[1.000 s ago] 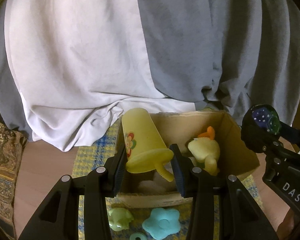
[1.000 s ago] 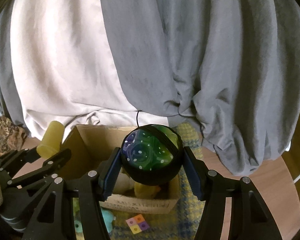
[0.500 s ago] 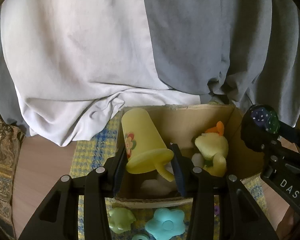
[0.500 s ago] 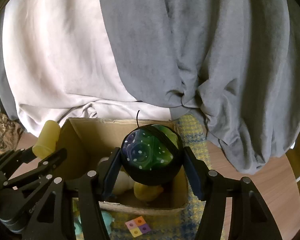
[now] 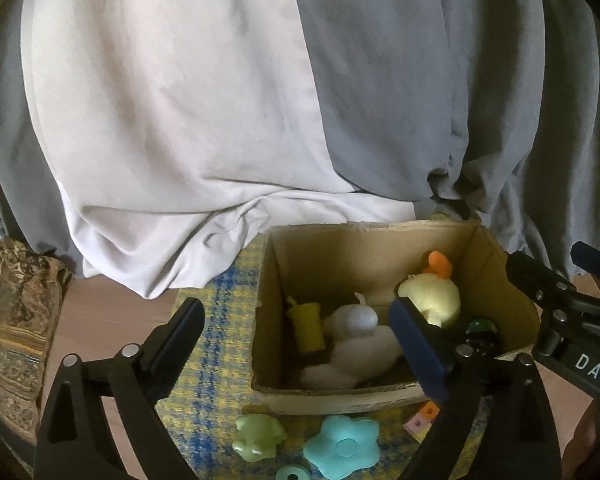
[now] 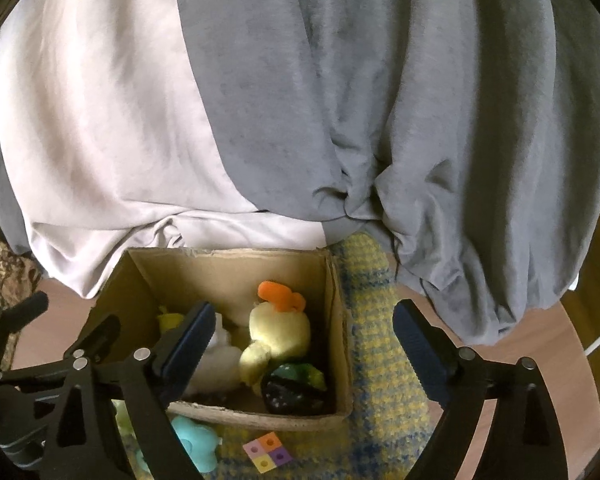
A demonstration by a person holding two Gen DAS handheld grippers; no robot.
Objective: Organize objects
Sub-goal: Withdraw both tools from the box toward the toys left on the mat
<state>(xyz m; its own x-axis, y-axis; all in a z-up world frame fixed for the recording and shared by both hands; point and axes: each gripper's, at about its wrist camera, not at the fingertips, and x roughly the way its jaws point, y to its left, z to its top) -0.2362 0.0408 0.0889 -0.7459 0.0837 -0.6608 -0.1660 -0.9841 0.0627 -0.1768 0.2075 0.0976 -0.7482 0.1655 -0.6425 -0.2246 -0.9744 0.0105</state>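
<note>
Both claws hung wide open over a cardboard box (image 5: 380,394) on a yellow-and-blue mat (image 5: 216,360). The jaws of the left claw (image 5: 296,324) had just been opening, and nothing was pinched between them; the yellow cup (image 5: 308,326) lay inside the box, against its left wall. The jaws of the right claw (image 6: 304,328) had likewise just been opening and gripped nothing, while the dark speckled ball (image 6: 294,388) sat in the box's near right corner.

Also inside the box were a white plush toy (image 5: 352,348), between the cup and the ball, and a yellow plush duck (image 6: 278,338) with an orange crest, just behind the ball. In front of the box, on the mat, lay a pale green toy (image 5: 258,438), a blue flower-shaped toy (image 5: 342,446) and a small four-colour tile (image 6: 267,456). A teal ring (image 5: 294,474) showed partly at the bottom edge of the left wrist view.

Behind the box hung draped cloth, white (image 5: 172,120) to its left and grey (image 6: 380,100) to its right. A patterned fabric (image 5: 12,328) lay well left of the box, on a reddish wood surface (image 5: 100,312).
</note>
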